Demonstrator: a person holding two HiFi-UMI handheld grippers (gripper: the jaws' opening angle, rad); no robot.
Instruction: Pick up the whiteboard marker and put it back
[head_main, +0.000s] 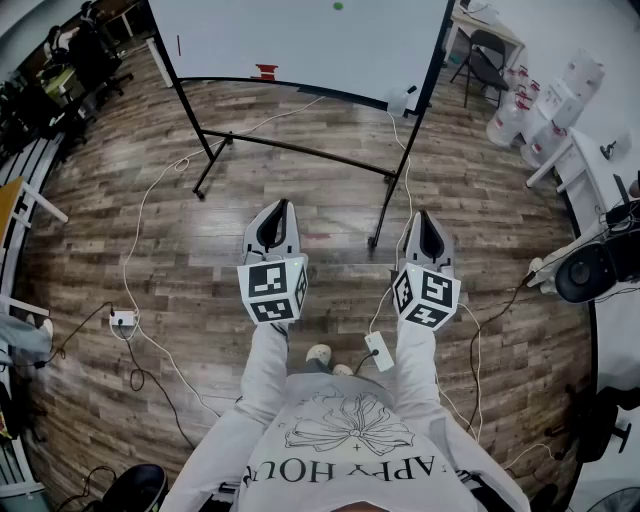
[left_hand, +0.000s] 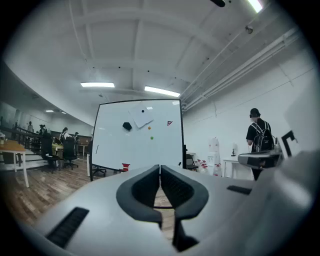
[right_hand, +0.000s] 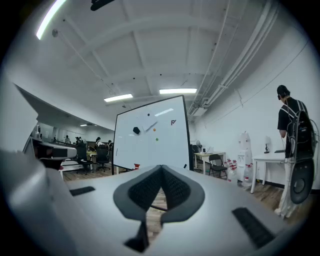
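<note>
A white whiteboard on a black wheeled stand stands ahead of me across the wood floor. A thin dark stick, perhaps the marker, clings near its left edge and also shows in the left gripper view. A red object sits on the board's bottom rail. A black eraser and a paper sheet are stuck higher up. My left gripper and right gripper are held level side by side, well short of the board. Both are shut and empty, as the left gripper and right gripper show in their own views.
White cables run over the floor to a power strip and an adapter. The stand's feet reach toward me. At the right are white tables, water bottles, a chair and a person with a backpack. Desks and office chairs stand at the left.
</note>
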